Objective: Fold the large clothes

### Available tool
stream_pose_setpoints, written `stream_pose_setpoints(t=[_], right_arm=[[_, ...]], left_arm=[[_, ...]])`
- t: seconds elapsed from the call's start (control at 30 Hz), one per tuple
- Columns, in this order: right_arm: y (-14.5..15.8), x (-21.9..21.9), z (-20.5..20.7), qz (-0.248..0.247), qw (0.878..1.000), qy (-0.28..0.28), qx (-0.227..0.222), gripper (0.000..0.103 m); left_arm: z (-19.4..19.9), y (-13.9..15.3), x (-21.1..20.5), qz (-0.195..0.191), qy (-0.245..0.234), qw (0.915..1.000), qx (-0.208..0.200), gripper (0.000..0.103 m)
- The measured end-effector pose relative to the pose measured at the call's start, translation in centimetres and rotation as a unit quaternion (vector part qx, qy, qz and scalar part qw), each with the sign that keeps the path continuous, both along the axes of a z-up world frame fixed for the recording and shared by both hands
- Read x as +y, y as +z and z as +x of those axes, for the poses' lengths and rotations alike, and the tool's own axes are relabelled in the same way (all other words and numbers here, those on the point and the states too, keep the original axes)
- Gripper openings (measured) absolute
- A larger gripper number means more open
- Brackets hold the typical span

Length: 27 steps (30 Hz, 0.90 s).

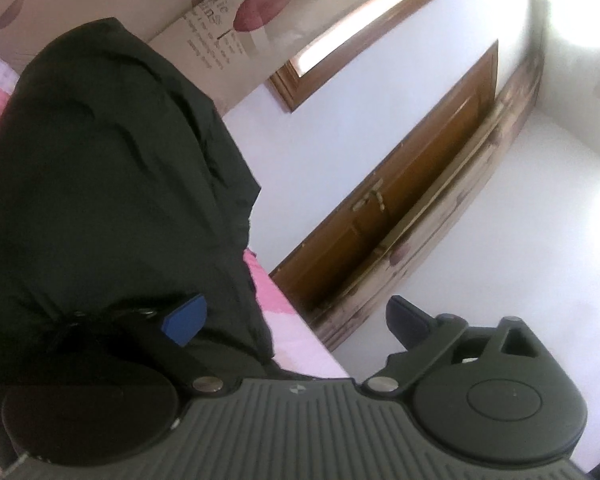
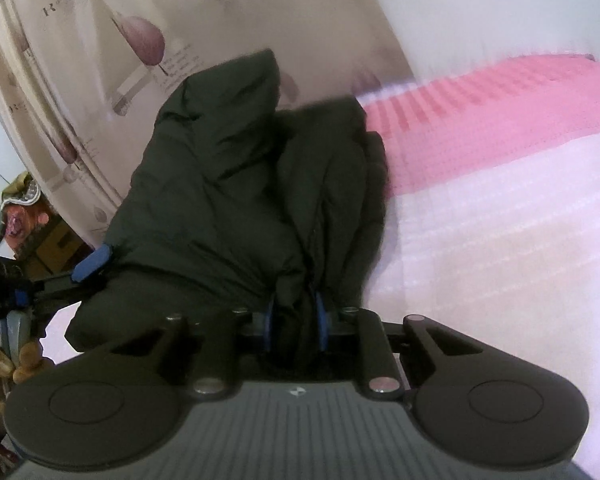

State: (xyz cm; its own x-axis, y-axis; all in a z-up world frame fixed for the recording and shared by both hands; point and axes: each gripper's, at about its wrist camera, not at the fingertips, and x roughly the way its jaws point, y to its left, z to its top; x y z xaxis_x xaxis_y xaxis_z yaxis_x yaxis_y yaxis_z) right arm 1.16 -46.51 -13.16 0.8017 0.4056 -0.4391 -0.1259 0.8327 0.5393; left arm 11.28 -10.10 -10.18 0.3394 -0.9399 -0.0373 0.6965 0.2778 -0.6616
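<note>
Folding step mid-way: right gripper (image 2: pixel 294 320) has its fingers clamped on a bunched edge of the dark jacket (image 2: pixel 236 168), which lies heaped on the pink bed (image 2: pixel 500 208) by the patterned wall. Left gripper (image 1: pixel 296 320) sits at the jacket's other side, fingers wide apart, nothing pinched. Next, probably: left closes on a hem or corner, then both carry the fabric across
</note>
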Motion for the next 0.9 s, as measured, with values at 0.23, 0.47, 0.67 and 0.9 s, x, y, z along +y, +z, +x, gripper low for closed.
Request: stream_pose_setpoints(t=[0.23, 0.47, 0.67, 0.9], right_arm=[[1.3, 2.1, -0.1, -0.127, 0.992, -0.001, -0.005, 0.046], [0.4, 2.3, -0.6, -0.126, 0.991, -0.041, -0.011, 0.061], [0.5, 2.7, -1.0, -0.142, 0.988, -0.062, -0.012, 0.07], [0.4, 2.5, -1.1, -0.141, 0.988, -0.067, -0.012, 0.074]], left_arm=[[-1.5, 1.8, -1.1, 0.094, 0.038, 0.9941, -0.039, 0.103], [-2.0, 4.5, -0.5, 0.215, 0.141, 0.964, -0.068, 0.103], [-1.4, 5.2, -2.0, 0.324, 0.197, 0.9224, -0.074, 0.103], [-0.4, 4.7, -2.4, 0.361, 0.228, 0.902, -0.065, 0.103]])
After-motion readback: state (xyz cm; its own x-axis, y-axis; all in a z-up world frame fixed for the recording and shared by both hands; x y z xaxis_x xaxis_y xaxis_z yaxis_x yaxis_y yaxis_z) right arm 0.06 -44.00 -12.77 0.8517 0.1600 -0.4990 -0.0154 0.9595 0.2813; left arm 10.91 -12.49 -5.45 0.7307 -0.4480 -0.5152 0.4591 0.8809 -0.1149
